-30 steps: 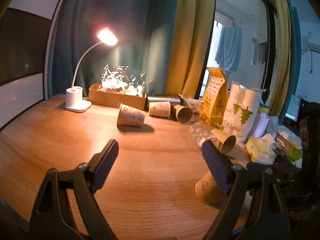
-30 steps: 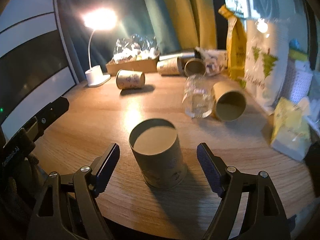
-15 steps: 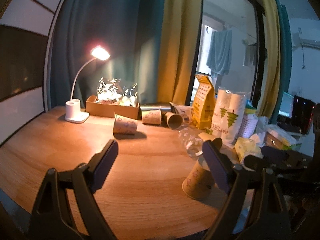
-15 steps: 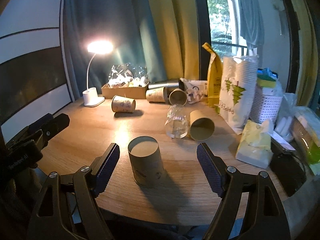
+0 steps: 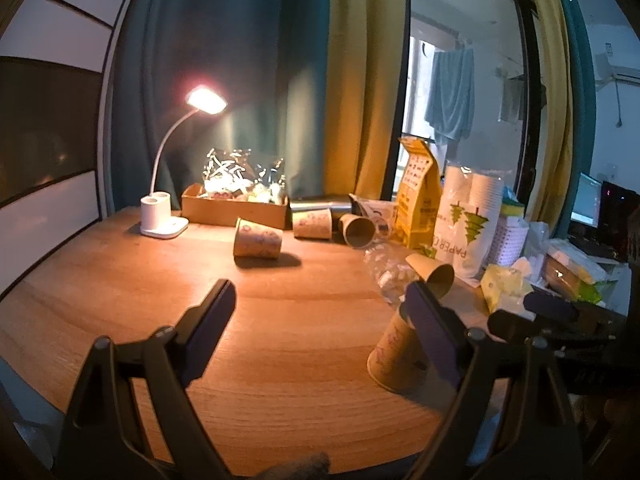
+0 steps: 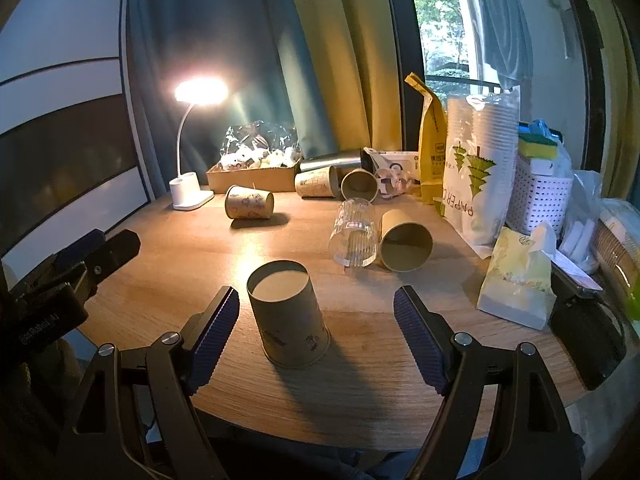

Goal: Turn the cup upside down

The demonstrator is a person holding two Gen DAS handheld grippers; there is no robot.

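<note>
Cup point(image 6: 289, 314) stands inverted (base uppermost) on the table point(image 6: 360, 392); right gripper point(image 6: 316, 328) spread, not touching it; left gripper point(image 5: 320, 320) spread, holding nothing.

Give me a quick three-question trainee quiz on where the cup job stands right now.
1. True or false: the near paper cup stands rim down on the table.
2. Is the right gripper: A) shut on the cup, B) open, clear of the cup?
3. What lies beside the clear ribbed glass, mouth toward the camera?

Key: 1 true. 2 B. 3 a tipped brown paper cup.
</note>
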